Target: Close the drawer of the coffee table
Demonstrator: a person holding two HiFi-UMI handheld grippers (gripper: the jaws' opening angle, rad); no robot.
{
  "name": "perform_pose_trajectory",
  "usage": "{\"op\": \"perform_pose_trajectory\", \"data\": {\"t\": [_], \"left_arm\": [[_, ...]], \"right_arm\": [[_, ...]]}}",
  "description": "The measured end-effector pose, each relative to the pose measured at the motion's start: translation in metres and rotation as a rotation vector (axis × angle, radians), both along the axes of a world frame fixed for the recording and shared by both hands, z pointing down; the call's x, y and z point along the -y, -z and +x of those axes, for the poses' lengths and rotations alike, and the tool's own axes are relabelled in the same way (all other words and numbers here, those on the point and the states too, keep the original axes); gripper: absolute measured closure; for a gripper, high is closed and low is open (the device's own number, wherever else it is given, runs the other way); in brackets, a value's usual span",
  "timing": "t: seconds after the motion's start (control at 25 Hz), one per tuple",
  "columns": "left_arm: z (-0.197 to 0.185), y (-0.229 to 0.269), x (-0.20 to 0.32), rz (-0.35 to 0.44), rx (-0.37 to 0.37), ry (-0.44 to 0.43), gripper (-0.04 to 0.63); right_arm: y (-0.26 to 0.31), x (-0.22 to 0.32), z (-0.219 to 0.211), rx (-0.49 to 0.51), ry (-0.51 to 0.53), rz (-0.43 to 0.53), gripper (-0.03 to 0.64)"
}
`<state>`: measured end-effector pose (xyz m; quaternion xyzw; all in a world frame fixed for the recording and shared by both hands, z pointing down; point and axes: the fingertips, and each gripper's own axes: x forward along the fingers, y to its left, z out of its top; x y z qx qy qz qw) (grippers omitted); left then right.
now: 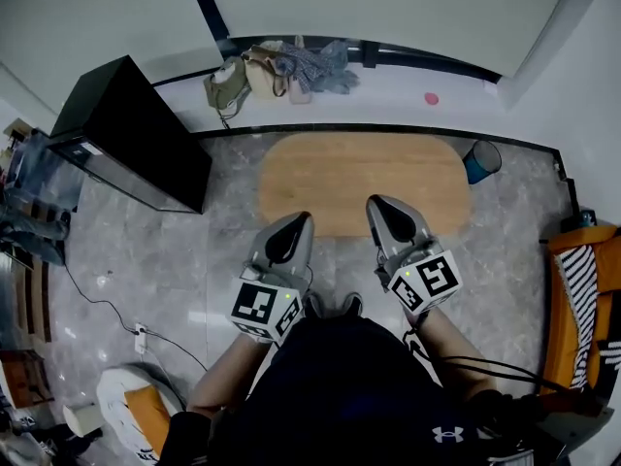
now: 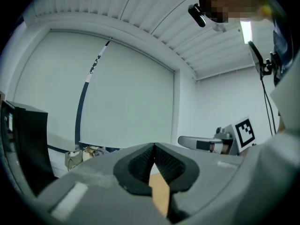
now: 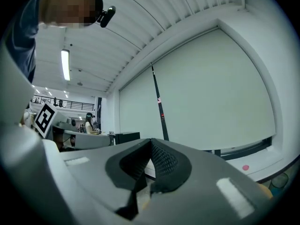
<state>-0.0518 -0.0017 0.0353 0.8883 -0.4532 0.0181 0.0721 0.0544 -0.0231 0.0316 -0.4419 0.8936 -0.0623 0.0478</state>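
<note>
The coffee table (image 1: 364, 178) has an oval light-wood top and stands on the grey tiled floor in front of the person's feet. No drawer shows from above; the top hides the table's front. My left gripper (image 1: 299, 217) and right gripper (image 1: 376, 202) are raised side by side over the table's near edge, both shut and empty. In the left gripper view the left gripper (image 2: 153, 146) points at the far wall with its pads together, and a sliver of the table top (image 2: 160, 193) shows below them. The right gripper (image 3: 151, 142) also has its pads together and faces the wall.
A black cabinet (image 1: 131, 134) stands left of the table. A blue bin (image 1: 481, 160) sits at its right end. Bags and clothes (image 1: 281, 71) lie on the ledge behind. An orange striped seat (image 1: 587, 299) is at the right, and a cable with a plug (image 1: 141, 336) crosses the floor.
</note>
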Motion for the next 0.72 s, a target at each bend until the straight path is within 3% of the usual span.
{"op": "perform_pose_trajectory", "data": {"t": [0.2,0.44,0.72], "left_arm": [[-0.025,-0.004,-0.013,0.001,0.068,0.028,0.594],[-0.054,-0.010,-0.008,-0.033,-0.018,0.120,0.594],[-0.072,-0.018,0.008,-0.055,-0.009,0.163,0.594]], "right_arm": [[0.016,-0.013,0.003,-0.036,-0.008,0.034,0.618],[0.013,-0.024,0.000,-0.029,0.000,0.033,0.618],[0.002,-0.020,0.001,-0.029,-0.018,0.008,0.618]]}}
